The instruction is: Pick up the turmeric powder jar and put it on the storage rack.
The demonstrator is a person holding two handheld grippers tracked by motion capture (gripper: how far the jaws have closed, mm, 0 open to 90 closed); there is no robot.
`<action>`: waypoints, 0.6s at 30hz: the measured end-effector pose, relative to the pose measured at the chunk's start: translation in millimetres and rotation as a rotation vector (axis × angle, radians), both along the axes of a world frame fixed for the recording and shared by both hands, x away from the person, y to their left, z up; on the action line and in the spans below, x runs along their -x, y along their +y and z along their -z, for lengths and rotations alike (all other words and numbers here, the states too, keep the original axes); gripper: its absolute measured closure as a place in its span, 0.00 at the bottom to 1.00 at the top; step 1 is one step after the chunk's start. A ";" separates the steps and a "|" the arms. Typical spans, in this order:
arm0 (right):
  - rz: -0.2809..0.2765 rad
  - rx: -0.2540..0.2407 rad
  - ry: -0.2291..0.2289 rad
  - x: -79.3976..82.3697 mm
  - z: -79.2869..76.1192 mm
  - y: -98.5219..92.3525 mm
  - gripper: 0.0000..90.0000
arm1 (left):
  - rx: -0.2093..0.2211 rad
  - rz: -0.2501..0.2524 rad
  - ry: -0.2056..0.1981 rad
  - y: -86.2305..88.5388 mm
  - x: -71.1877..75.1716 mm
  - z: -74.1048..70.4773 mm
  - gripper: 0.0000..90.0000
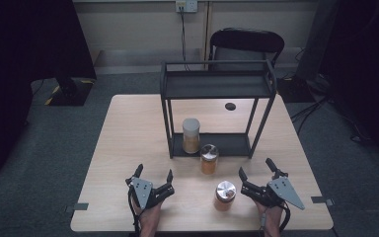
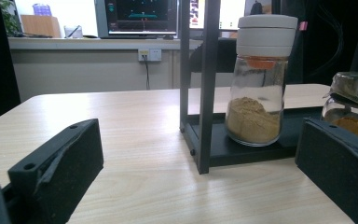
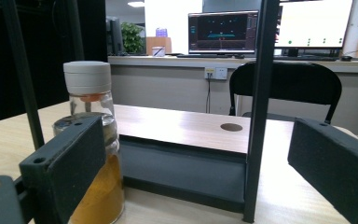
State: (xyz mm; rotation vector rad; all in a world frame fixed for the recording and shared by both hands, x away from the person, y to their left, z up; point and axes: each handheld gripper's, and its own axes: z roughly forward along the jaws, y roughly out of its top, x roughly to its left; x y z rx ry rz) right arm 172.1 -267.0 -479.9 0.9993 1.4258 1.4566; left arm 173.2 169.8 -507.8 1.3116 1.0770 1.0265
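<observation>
At near table edge, both grippers' jaws held apart, empty: left gripper (image 1: 154, 176), right gripper (image 1: 256, 172). Steel-lidded spice jar (image 1: 224, 195) judged next to be grasped, then shelved on rack (image 1: 217, 85).

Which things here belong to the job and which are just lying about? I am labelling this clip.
In the job: spice jar with white lid on the rack's bottom shelf; two metal-lidded jars on the table; black rack; left gripper and right gripper, both open.

Just about: black chair, wall socket.
</observation>
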 end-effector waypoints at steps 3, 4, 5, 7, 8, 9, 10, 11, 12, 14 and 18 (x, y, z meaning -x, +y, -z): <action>-0.018 0.010 -0.002 -2.5 -4.9 -0.5 0.04 | 0.000 -0.003 0.004 -0.3 -0.3 -0.7 0.00; -0.025 0.015 -0.004 -3.7 -5.9 -0.4 0.04 | 0.001 -0.003 0.003 -0.3 -0.2 -0.6 0.00; -0.033 0.021 -0.004 -5.0 -7.3 -0.4 0.04 | 0.003 -0.004 0.002 -0.3 -0.1 -0.2 0.00; -0.039 0.027 -0.002 -7.3 -9.4 1.4 0.04 | 0.008 -0.003 0.001 0.1 0.0 0.0 0.00; -0.044 0.030 -0.002 -8.6 -10.3 2.2 0.04 | 0.007 -0.003 0.002 0.1 -0.1 0.0 0.00; -0.048 0.032 -0.003 -9.5 -11.2 3.4 0.04 | 0.005 -0.003 0.001 0.0 -0.1 0.0 0.00; -0.051 0.035 -0.001 -10.4 -12.6 4.8 0.04 | 0.003 -0.003 0.001 -0.1 -0.1 -0.1 0.00; -0.057 0.039 -0.004 -11.6 -13.4 5.9 0.04 | 0.002 -0.003 0.001 -0.1 -0.1 -0.2 0.00; -0.063 0.042 -0.005 -12.6 -14.4 6.8 0.05 | 0.003 -0.002 0.001 0.0 -0.1 0.0 0.00; -0.075 0.051 -0.004 -14.8 -17.0 8.6 0.06 | 0.006 -0.001 -0.001 0.3 0.1 0.4 0.00; -0.085 0.061 -0.011 -19.1 -19.9 11.4 0.07 | 0.003 -0.001 -0.002 0.0 0.3 0.5 0.00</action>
